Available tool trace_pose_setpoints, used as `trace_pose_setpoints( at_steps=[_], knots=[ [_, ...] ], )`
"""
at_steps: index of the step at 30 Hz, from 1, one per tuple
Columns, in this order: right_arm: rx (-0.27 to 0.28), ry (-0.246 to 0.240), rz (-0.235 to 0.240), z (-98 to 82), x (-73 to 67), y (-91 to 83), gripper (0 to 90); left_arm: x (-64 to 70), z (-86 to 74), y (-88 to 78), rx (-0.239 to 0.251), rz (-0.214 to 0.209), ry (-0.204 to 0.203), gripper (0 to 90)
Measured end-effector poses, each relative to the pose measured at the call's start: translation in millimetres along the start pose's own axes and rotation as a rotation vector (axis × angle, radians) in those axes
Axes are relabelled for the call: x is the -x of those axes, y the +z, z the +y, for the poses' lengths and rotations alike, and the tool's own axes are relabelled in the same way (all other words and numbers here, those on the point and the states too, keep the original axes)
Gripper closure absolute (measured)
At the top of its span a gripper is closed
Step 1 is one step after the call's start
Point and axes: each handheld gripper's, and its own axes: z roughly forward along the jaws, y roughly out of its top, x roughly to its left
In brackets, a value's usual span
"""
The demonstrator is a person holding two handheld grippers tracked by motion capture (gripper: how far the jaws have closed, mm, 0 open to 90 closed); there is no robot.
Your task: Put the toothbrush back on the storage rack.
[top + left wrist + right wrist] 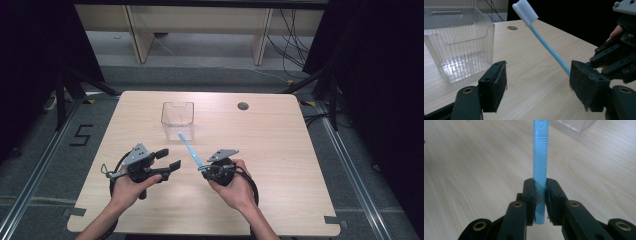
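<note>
We clamp the right gripper (204, 169) on the toothbrush (190, 149), its head just before the clear box (177, 119); our left gripper (168, 159) gapes empty, left of that box's front.

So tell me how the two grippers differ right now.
The right gripper is shut on the blue toothbrush, gripping its handle end; the left gripper is open, nothing between its pads. The right gripper points toward the clear box; the left gripper points across toward the toothbrush. Both are hand-held above the table.
</note>
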Motion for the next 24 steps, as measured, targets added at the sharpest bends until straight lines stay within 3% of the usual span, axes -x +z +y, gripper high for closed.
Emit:
trace_pose_setpoints(
  at_steps=[7,9,14,19,21,24],
  knots=[
    [0.102,-0.006,-0.010,-1.4,-2.8,-1.9,79.0,4.0,17.5,13.9,0.007,-0.029,-0.009,35.2],
    [0.123,0.027,-0.007,-2.6,-5.3,-1.1,79.0,3.1,20.1,17.5,0.010,-0.039,-0.026,37.0],
    [0.150,0.020,-0.017,-2.1,-6.2,0.0,79.0,3.3,24.0,24.7,0.013,-0.061,-0.041,43.6],
    [0.174,0.008,-0.032,-0.4,-9.5,2.4,79.0,2.5,23.8,34.9,0.012,-0.086,-0.086,51.2],
    [0.179,0.028,-0.032,-0.4,-12.1,4.3,79.1,2.4,25.7,36.7,0.022,-0.088,-0.089,55.7],
    [0.186,0.015,-0.037,0.5,-12.9,5.9,79.0,1.8,27.8,38.8,0.023,-0.085,-0.086,61.6]
  ],
)
